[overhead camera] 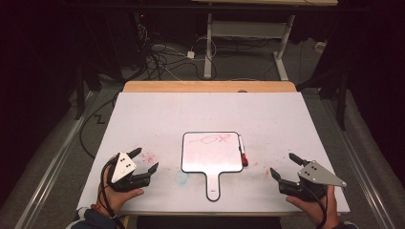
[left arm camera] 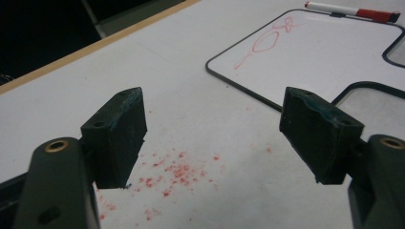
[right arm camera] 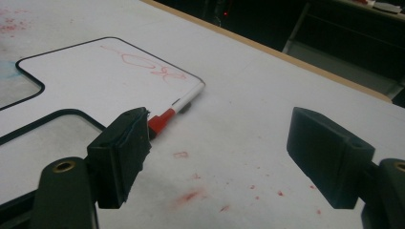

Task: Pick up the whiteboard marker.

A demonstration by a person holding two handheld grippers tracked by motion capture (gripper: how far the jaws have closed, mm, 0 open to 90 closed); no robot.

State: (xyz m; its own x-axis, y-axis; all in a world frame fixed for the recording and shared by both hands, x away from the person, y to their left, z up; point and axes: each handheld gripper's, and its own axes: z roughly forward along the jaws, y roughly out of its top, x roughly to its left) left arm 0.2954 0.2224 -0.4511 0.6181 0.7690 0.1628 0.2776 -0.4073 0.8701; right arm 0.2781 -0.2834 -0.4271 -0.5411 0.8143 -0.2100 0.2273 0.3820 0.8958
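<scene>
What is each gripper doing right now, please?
Left gripper: open, holding nothing.
Right gripper: open, holding nothing.

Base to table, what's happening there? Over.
Left gripper open, empty. Right gripper open, empty. Marker lies beside the whiteboard, untouched. Nothing in the way.

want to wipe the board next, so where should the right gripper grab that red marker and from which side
Grip the marker on its white barrel, above the red cap, probably coming down from above with the jaws across its width. It lies flat along the whiteboard's right edge, so the left jaw has little room. The right gripper is open and nearest.
</scene>
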